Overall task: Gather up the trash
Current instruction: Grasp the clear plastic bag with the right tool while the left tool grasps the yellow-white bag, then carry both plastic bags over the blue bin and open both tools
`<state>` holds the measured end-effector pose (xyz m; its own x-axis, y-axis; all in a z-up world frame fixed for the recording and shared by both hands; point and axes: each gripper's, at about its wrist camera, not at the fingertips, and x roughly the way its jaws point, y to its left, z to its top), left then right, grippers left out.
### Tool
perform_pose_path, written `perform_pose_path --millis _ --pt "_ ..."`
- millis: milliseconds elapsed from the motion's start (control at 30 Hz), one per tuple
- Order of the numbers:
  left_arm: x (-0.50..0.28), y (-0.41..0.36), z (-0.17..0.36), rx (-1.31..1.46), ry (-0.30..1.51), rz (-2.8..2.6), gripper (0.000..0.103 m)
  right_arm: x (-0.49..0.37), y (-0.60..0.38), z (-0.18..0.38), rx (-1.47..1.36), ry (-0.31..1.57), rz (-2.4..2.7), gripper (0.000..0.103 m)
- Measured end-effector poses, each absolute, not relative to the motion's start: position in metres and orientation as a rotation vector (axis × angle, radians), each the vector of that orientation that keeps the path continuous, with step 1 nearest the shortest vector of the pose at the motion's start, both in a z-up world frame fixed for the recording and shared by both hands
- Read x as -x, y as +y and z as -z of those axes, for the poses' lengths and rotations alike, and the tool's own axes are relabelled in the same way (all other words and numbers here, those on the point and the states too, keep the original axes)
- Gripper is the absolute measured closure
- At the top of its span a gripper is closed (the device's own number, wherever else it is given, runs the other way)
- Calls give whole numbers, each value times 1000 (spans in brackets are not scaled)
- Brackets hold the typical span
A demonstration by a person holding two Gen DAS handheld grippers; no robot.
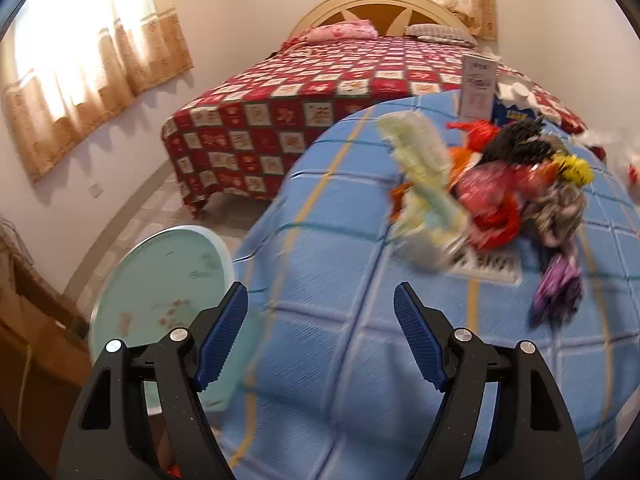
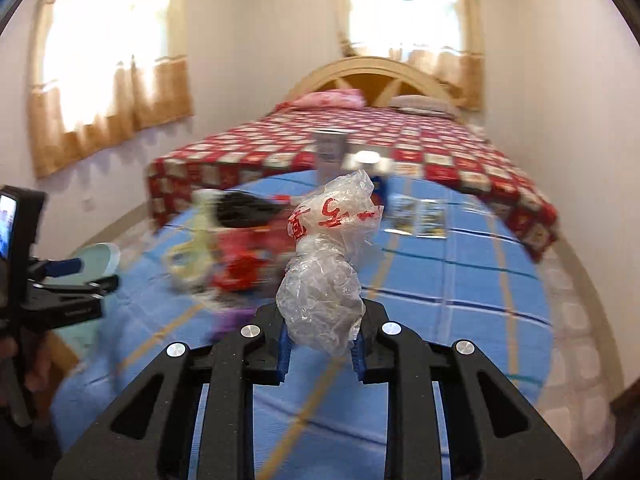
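The plastic bag (image 2: 326, 264), crumpled, stands up between the nearly closed fingers of the right gripper (image 2: 320, 356), lifted above the blue bedspread (image 2: 460, 288). Pinched only at its bottom, it could slip free. The left gripper (image 1: 320, 340) gapes empty near the bedspread's left edge, the wrapper pile (image 1: 500, 196) well ahead.

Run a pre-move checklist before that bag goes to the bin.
1. Right claw shut on the clear plastic bag: ok, the pads pinch its lower bulge.
2. Bag lifted off the blue bedspread: ok, it stands up above the claw.
3. Left claw empty and open: ok, nothing between its fingers.
4. Green bin within view: ok, its round rim shows beside the bed at lower left.
5. Bin opening unobstructed: cannot tell, the left claw covers part of it.
6. Remaining wrapper pile still to collect: not ok, it lies on the bedspread.
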<state>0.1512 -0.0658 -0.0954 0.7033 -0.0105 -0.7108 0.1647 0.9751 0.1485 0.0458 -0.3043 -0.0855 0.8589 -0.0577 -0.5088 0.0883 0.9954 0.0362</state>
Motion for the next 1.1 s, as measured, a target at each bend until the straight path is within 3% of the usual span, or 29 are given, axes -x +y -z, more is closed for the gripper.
perform_pose_path --millis 300,400,467,500,1100 --pt "-198 -111 119 -203 843 112 29 -75 -359 127 -106 631 177 79" --pt "-207 -116 130 -193 882 131 45 -75 -361 133 -111 640 169 79" --pt "-208 -118 133 -176 895 167 68 -75 -358 135 -108 642 160 79" --pt "-205 -120 131 -185 885 174 73 -74 -357 134 -107 640 154 79" --pt "-132 -47 78 -286 760 135 76 -60 -290 71 -29 476 13 79"
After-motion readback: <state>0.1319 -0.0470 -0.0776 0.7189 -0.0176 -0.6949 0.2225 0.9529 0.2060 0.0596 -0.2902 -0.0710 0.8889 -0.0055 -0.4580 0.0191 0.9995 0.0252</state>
